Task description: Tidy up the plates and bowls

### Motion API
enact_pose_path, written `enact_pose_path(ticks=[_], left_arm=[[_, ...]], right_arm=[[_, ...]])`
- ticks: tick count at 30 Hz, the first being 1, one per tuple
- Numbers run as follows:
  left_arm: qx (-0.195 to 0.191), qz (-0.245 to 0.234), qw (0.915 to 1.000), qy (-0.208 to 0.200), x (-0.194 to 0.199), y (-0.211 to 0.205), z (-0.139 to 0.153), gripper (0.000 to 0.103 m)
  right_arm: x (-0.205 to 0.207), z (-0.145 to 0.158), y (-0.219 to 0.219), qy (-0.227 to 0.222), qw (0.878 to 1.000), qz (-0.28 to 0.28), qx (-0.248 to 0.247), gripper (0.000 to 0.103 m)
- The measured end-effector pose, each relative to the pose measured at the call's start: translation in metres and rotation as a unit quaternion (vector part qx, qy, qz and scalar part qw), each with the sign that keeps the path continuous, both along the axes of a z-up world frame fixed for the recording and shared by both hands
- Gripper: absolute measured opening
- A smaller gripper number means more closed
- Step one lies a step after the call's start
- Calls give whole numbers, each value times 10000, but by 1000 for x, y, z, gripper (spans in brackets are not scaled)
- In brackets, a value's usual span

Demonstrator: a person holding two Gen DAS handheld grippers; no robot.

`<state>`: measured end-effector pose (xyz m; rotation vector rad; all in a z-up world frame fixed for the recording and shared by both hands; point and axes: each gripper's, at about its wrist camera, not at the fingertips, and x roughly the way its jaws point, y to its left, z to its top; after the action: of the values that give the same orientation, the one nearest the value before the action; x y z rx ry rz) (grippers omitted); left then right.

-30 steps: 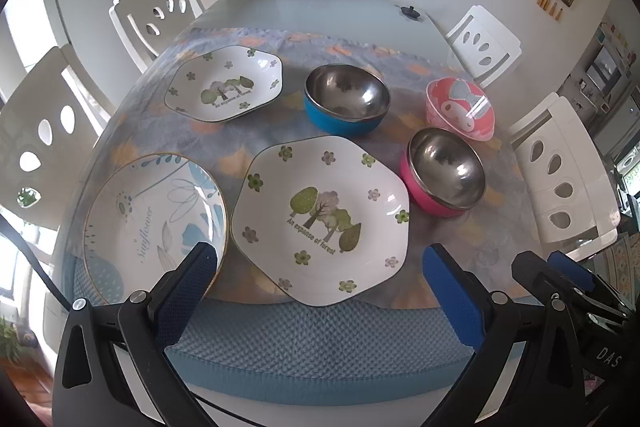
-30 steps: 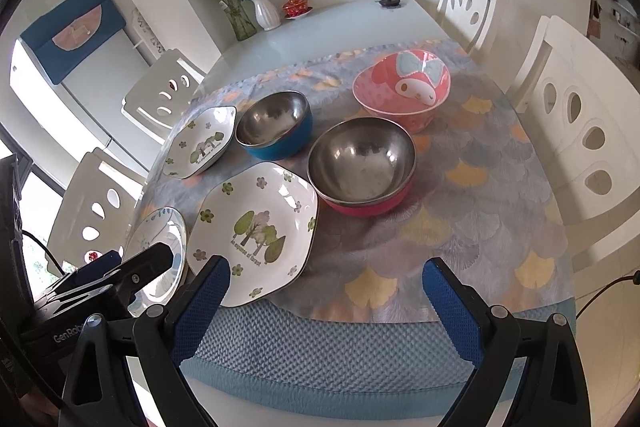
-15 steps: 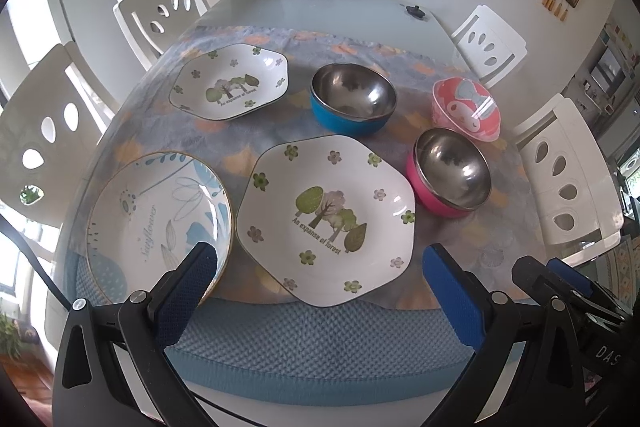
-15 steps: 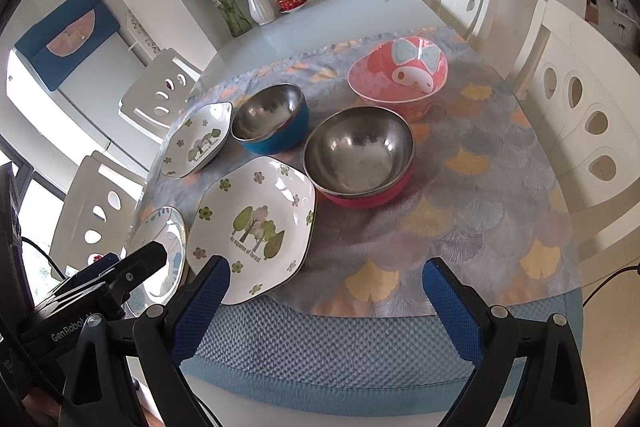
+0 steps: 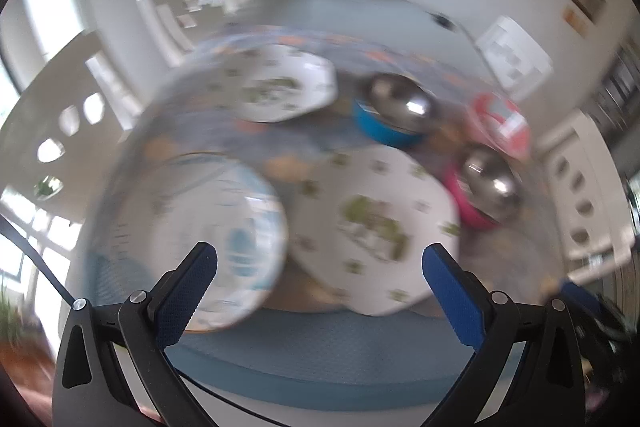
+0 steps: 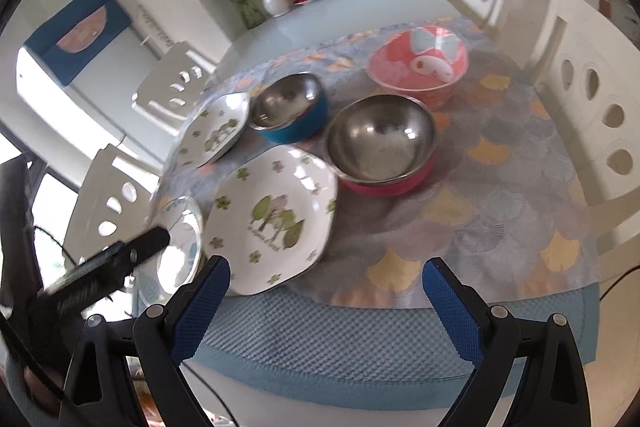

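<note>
**Round plate sits under my left gripper, hexagonal plate between the two**

My left gripper (image 5: 320,281) is spread wide and holds nothing; its view is smeared by motion blur, so I read fine detail from the right wrist view instead. Just ahead of its left finger lies the round white plate with blue leaf print and gold rim (image 5: 208,239), at the near left edge of the worktop (image 6: 500,227). Beside it to the right, nearly touching, lies the large white hexagonal plate with green tree print (image 6: 276,215). My right gripper (image 6: 326,283) is also wide open and empty, and the hexagonal plate lies ahead and to its left, its near corner close to the left finger. The pink-sided steel bowl (image 6: 380,143) stands farther ahead of the right gripper.

I judge the left gripper nearer the round plate, the right better placed for the bowls. Both plates lie flat, so a rim pinch from the near edge seems called for.
</note>
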<state>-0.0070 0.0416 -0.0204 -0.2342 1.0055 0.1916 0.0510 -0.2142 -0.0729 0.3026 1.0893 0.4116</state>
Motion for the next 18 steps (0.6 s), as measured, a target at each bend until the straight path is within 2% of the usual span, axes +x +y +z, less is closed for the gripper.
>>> enact_pose_path(ticks=[4, 7, 9, 11, 14, 15, 16, 17, 18], left_arm=[[-236, 552, 9982, -19, -19, 60, -13, 103], [24, 634, 9980, 23, -38, 98, -21, 103], [369, 570, 9977, 76, -44, 118, -25, 103], [485, 516, 9975, 48, -43, 134, -27, 103], [233, 395, 9989, -35, -34, 158, -40, 103], [126, 361, 9993, -7, -29, 164, -46, 103], [56, 311, 9995, 29, -24, 168, -53, 103], [-10, 223, 9997, 97, -19, 172, -62, 103], [-61, 100, 9997, 204, -14, 175, -70, 103]], right_arm=[[-15, 5, 41, -127, 9947, 1005, 160, 97], [-21, -2, 73, -6, 9828, 1766, 531, 96], [-17, -12, 87, 246, 9787, 1902, 725, 91], [-13, -23, 102, 471, 9765, 1888, 925, 88], [-7, -46, 123, 862, 9732, 1682, 1314, 85], [-5, -59, 134, 1113, 9711, 1560, 1420, 80], [-3, -68, 139, 1306, 9686, 1511, 1481, 67], [-3, -83, 150, 1655, 9626, 1472, 1559, 61], [-4, -96, 160, 1943, 9569, 1427, 1622, 60]])
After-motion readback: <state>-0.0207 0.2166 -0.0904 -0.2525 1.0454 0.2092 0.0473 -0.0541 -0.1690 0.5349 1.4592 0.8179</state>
